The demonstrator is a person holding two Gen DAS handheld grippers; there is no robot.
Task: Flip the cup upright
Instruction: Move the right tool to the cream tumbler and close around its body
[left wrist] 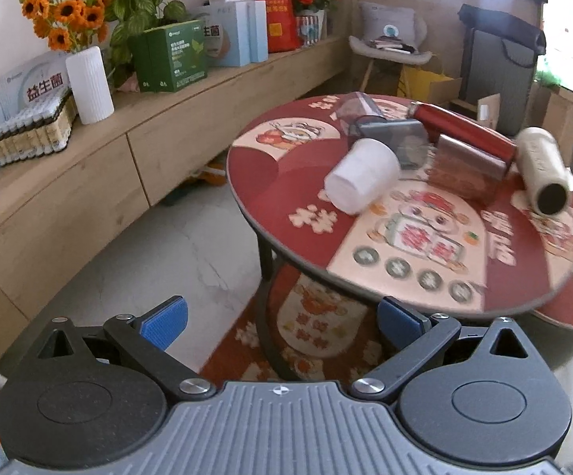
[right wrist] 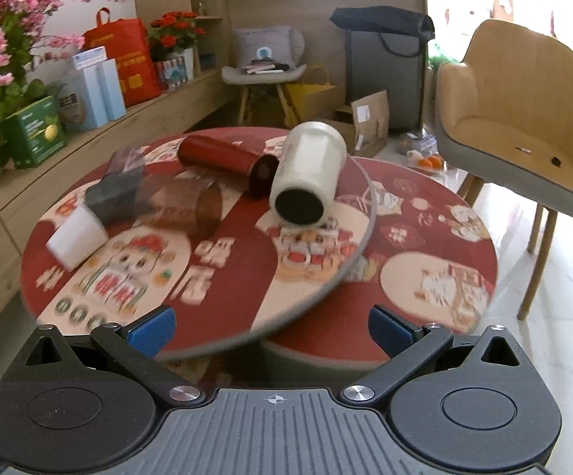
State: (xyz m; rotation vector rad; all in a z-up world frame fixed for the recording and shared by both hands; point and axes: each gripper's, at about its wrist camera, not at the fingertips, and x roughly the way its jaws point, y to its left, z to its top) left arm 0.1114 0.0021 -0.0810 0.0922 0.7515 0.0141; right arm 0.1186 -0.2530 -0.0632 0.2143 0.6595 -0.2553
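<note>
Left wrist view: the left gripper [left wrist: 282,322] is hanging wide open and holding nothing, short of the table [left wrist: 286,213] rim, with bare floor [left wrist: 175,261] lying open to its left. A white cup [left wrist: 361,180] is lying on its side near that rim (its base is facing the camera), touching a grey box [left wrist: 389,134].

Right wrist view: the right gripper [right wrist: 272,330] is also standing wide open and empty, over the near edge. A cream cup [right wrist: 308,172] is lying tipped beside a red flask [right wrist: 227,158]; a chair [right wrist: 524,118] is crowding the right side.
</note>
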